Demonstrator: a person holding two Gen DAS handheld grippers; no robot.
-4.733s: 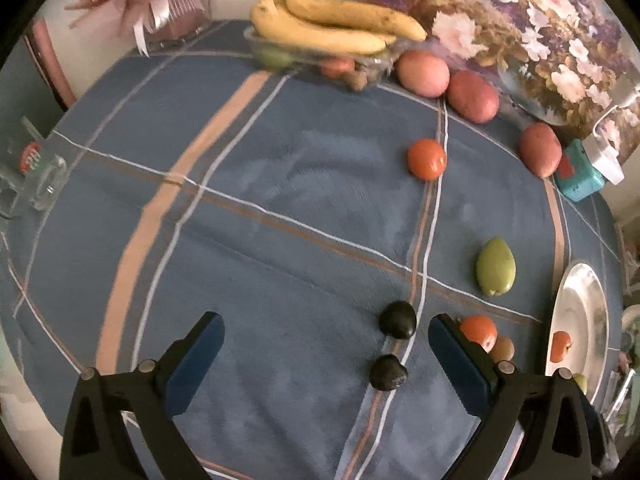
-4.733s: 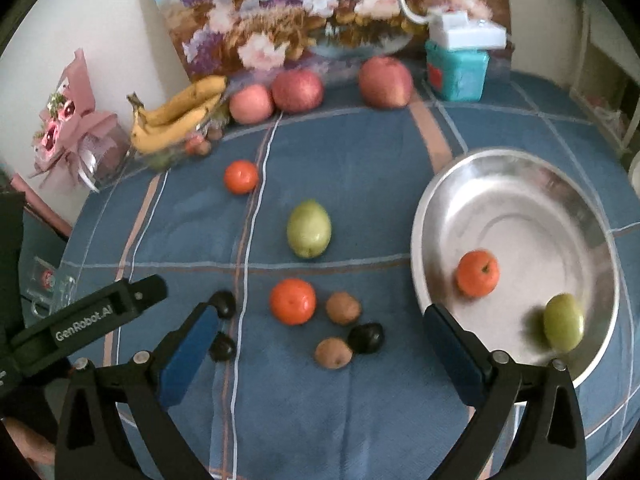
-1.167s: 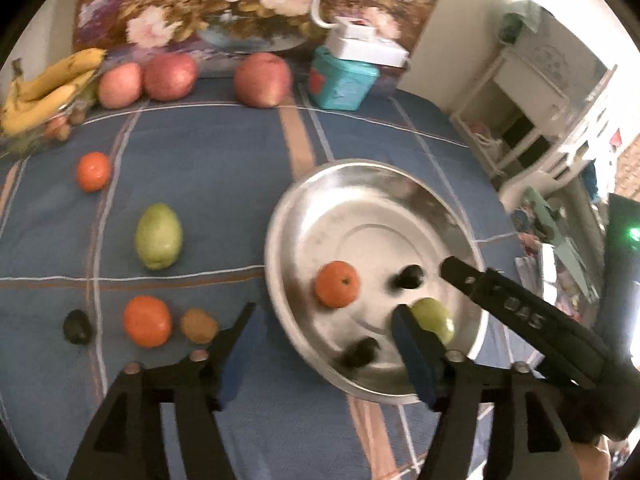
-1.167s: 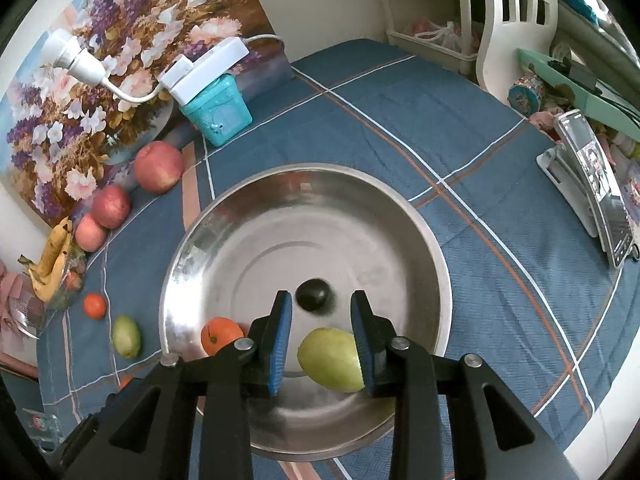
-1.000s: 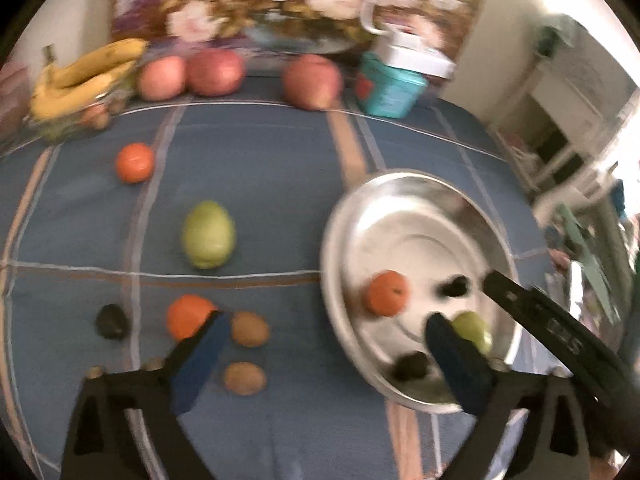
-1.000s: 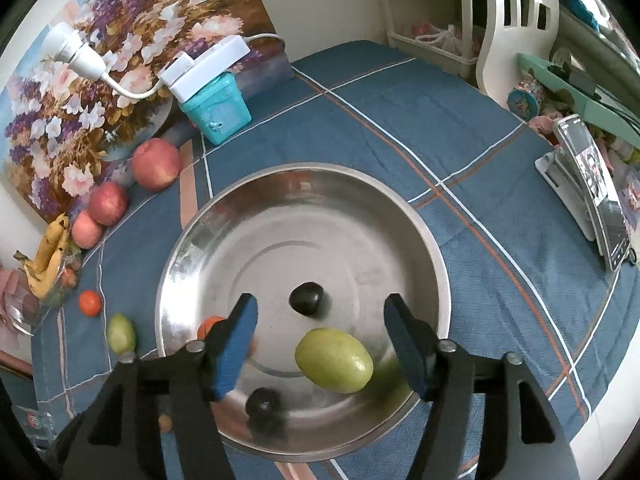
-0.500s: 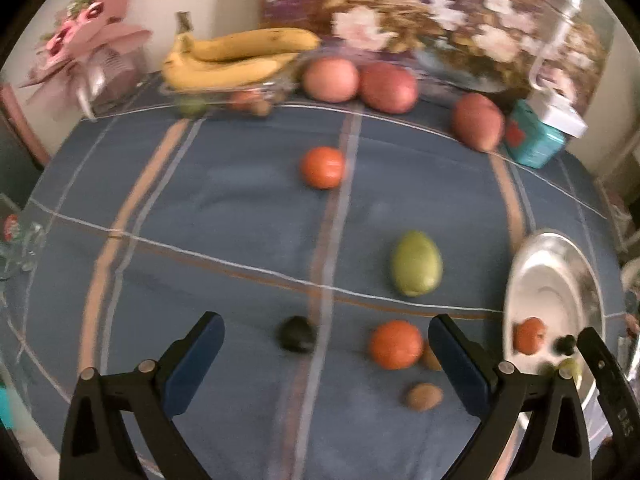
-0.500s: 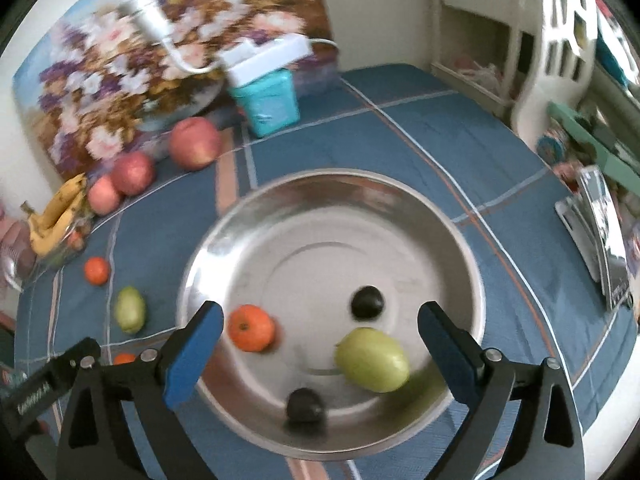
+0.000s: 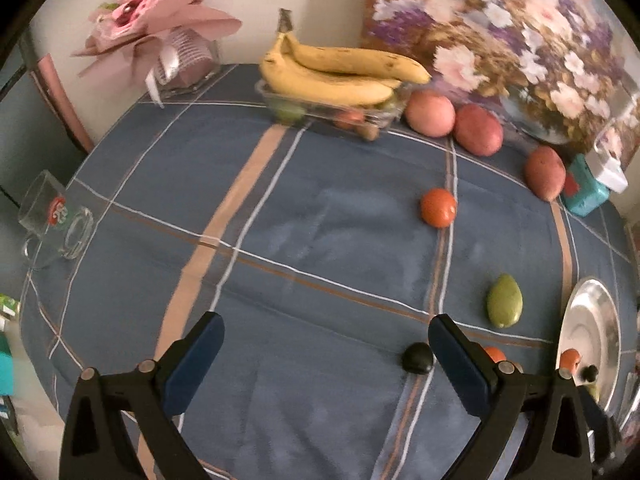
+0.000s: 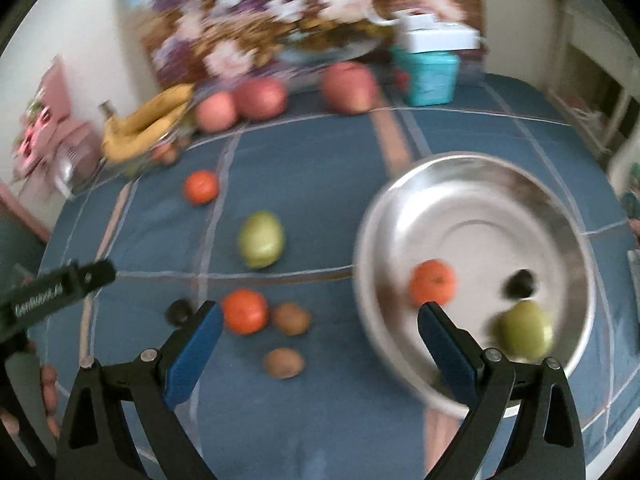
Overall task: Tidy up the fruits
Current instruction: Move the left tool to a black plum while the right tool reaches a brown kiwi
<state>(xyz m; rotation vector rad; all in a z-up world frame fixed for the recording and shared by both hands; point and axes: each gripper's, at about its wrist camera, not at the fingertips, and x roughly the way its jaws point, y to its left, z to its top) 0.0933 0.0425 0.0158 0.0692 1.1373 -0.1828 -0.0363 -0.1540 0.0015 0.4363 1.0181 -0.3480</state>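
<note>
My left gripper [image 9: 326, 354] is open and empty above the blue cloth; a small black fruit [image 9: 417, 357] lies just inside its right finger. A green mango [image 9: 504, 306] and an orange [image 9: 438, 207] lie beyond. My right gripper [image 10: 320, 342] is open and empty over an orange [image 10: 245, 311] and two brown kiwis [image 10: 291, 318]. The steel bowl [image 10: 480, 184] at right holds an orange [image 10: 433, 282], a black fruit [image 10: 519, 283] and a green mango [image 10: 523, 331]. Another green mango [image 10: 261, 239] and the black fruit [image 10: 179, 312] lie on the cloth.
Bananas [image 9: 336, 74] over a clear tray, three red apples [image 9: 478, 130], a teal box [image 9: 586, 192] and a flower painting [image 9: 500, 36] line the back. A glass mug [image 9: 56, 222] lies at the left table edge. A pink bouquet [image 9: 160, 28] stands at back left.
Both grippers have swung left, away from the bowl toward the loose fruit. The right gripper let go a black fruit in the bowl and opened wide. Two black fruits left the cloth.
</note>
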